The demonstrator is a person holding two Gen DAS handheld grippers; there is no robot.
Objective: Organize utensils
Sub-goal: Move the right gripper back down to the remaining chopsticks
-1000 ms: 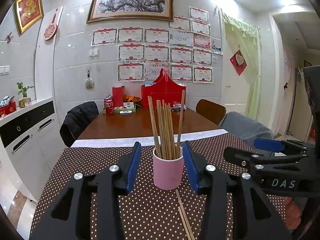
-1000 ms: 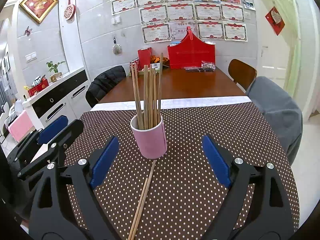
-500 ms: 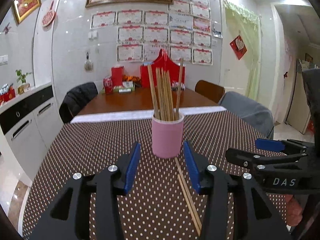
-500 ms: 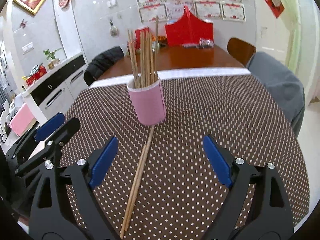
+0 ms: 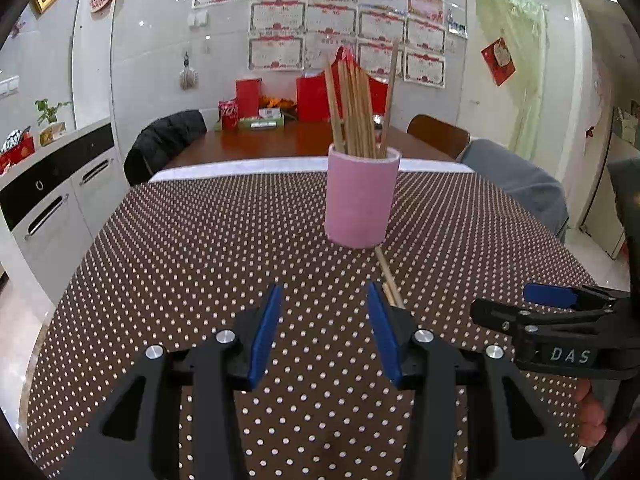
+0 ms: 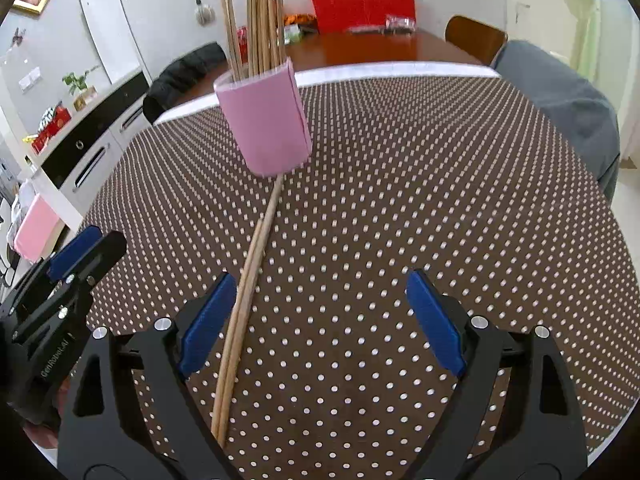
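A pink cup (image 5: 362,196) (image 6: 266,120) stands upright on the dotted tablecloth, holding several wooden chopsticks (image 5: 356,108) (image 6: 260,24). A loose pair of chopsticks (image 6: 248,288) (image 5: 388,276) lies on the cloth, running from the cup's base toward me. My left gripper (image 5: 324,292) (image 6: 80,248) hovers short of the cup, open, with nothing between its blue pads. My right gripper (image 6: 320,280) (image 5: 520,306) is open wide over the cloth. The loose pair runs just inside its left finger (image 6: 208,320), and the pads do not press on it.
The brown dotted tablecloth (image 6: 440,184) covers the near end of a wooden table (image 5: 288,144) with red boxes at its far end. A jacket-draped chair (image 5: 168,140) and white cabinets (image 5: 52,200) stand left. A grey-covered chair (image 6: 560,96) stands right.
Both grippers have come down toward the cloth and tipped further downward. The cup now sits higher in both views, and the loose chopsticks have come in beside the right gripper's left finger.
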